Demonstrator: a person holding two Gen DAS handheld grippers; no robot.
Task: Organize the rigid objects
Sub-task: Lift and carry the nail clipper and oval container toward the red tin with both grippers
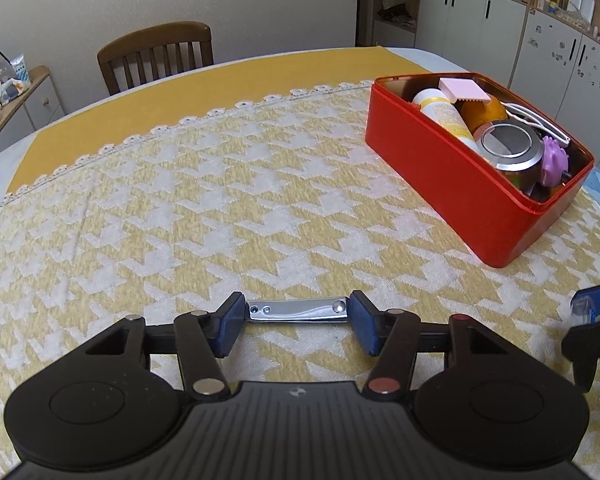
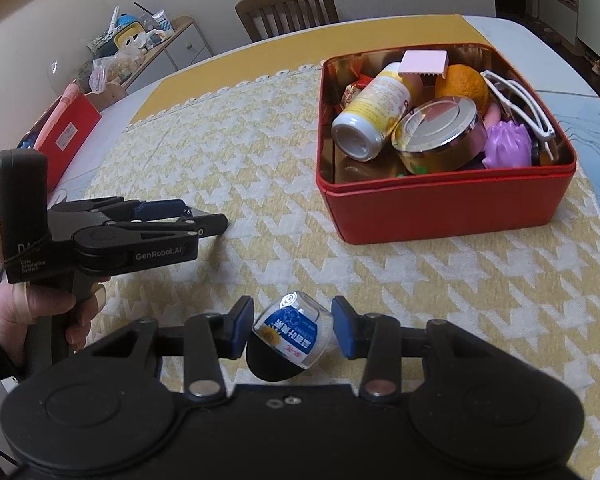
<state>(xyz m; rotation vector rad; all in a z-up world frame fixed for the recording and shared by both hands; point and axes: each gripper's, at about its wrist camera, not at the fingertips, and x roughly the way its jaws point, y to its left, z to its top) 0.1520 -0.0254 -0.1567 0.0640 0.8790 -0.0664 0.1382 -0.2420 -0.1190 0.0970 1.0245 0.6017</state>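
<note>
Your left tongs are clamped end to end on a nail clipper, which lies crosswise between the blue pads, low over the table. Whether it touches the cloth, you cannot tell.

Your right tongs sit around a small jar with a blue label and a black cap. The jar is tilted, cap toward you. The left pad is close against it; a sliver of gap shows at the right pad, so you cannot tell whether the grip is tight.

In the right wrist view, your left hand holds the left tongs at the left, their tips over the cloth, well apart from the jar.

The red box stands far right on the yellow houndstooth cloth. Inside it: a yellow-and-white bottle on its side, a steel tin, an orange, a purple toy, a pink block and a white clip along the right wall.

A chair stands at the far edge.
</note>
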